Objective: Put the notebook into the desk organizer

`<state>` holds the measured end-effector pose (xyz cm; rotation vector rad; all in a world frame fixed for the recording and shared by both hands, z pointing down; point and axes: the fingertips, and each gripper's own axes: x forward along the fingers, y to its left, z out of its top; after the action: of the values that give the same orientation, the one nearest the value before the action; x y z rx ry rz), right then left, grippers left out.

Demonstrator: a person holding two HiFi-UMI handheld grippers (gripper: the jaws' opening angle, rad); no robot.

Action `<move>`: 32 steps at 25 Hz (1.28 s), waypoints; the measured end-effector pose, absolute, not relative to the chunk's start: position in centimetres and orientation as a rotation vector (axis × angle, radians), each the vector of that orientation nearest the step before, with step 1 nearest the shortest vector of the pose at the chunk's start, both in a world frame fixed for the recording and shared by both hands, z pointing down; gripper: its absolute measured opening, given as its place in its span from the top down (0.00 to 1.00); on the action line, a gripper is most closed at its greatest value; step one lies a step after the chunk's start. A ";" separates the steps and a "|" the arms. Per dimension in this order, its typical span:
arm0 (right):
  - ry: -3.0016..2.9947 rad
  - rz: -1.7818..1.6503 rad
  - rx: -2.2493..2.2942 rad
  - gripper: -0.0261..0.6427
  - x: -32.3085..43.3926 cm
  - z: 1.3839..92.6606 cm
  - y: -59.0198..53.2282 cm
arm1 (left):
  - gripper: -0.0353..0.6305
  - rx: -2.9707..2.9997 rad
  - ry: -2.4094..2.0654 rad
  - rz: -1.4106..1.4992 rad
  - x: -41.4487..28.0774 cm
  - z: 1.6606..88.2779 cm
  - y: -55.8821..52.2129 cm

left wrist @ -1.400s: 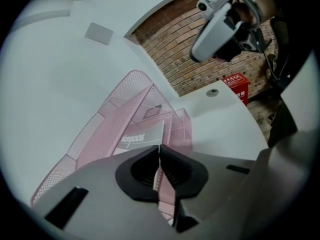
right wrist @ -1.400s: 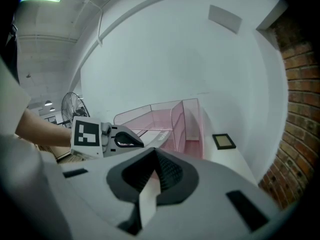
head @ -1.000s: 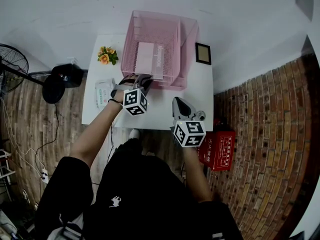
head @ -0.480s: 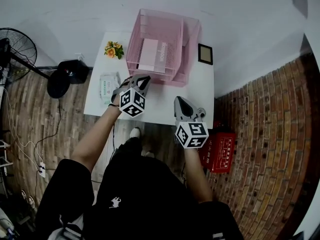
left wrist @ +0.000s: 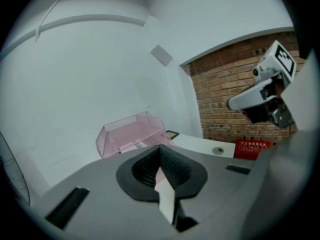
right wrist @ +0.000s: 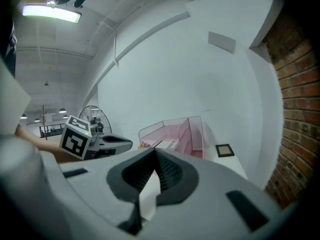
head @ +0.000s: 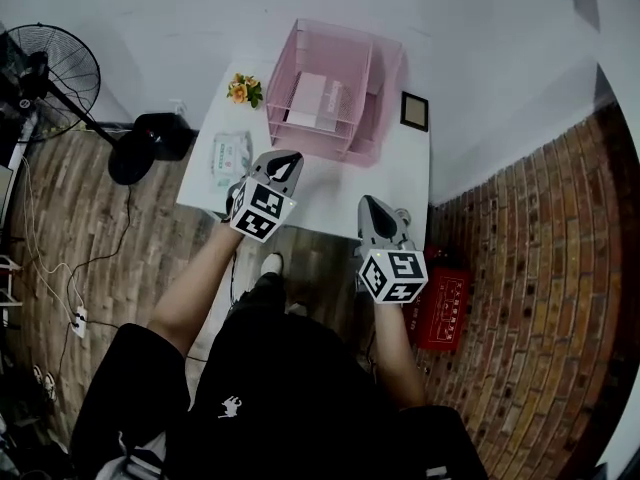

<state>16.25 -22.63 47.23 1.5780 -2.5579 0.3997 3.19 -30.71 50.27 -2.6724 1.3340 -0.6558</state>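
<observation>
Mesh half-veils notebook point(head: 311, 101) in desk organizer point(head: 388, 73); left claw point(head: 285, 160) just closed, right claw point(head: 372, 205) pressed together (both empty).

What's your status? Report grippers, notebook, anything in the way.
Left gripper shut, empty. Right gripper shut, empty. Notebook lies inside the organizer. Nothing in the way.

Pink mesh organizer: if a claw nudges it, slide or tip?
Probably slides: the organizer sits flat and wide on the smooth white table. Likely light for its size: open mesh walls, with just the notebook visible inside. Mesh looks like rigid wire, so it should keep shape.
</observation>
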 end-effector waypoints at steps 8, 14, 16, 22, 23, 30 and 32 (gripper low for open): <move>-2.608 0.375 1.592 0.96 18.1 45.3 -19.1 | 0.94 -2.653 1.496 -0.497 1.8 45.6 -24.9; -2.655 0.348 1.629 0.96 18.6 43.1 -17.6 | 0.94 -2.599 1.552 -0.444 0.4 43.5 -22.3; -2.657 0.344 1.632 0.96 18.4 42.8 -17.3 | 0.94 -2.604 1.562 -0.411 0.0 42.8 -21.7; -2.635 0.302 1.680 0.96 17.8 41.6 -16.2 | 0.94 -2.615 1.569 -0.288 -1.2 40.5 -20.3; -2.627 0.289 1.694 0.96 17.6 41.3 -16.1 | 0.94 -2.614 1.571 -0.271 -1.5 40.2 -20.2; -2.572 0.229 1.770 0.96 15.2 39.3 -14.3 | 0.94 -2.637 1.544 -0.213 -4.8 38.8 -19.3; -2.554 0.220 1.790 0.96 14.4 39.0 -13.7 | 0.94 -2.638 1.542 -0.205 -6.0 38.8 -19.0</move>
<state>14.38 -13.71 39.01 1.7897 -2.5543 0.2204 -5.98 -19.02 38.84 -2.6379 1.5421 -0.2049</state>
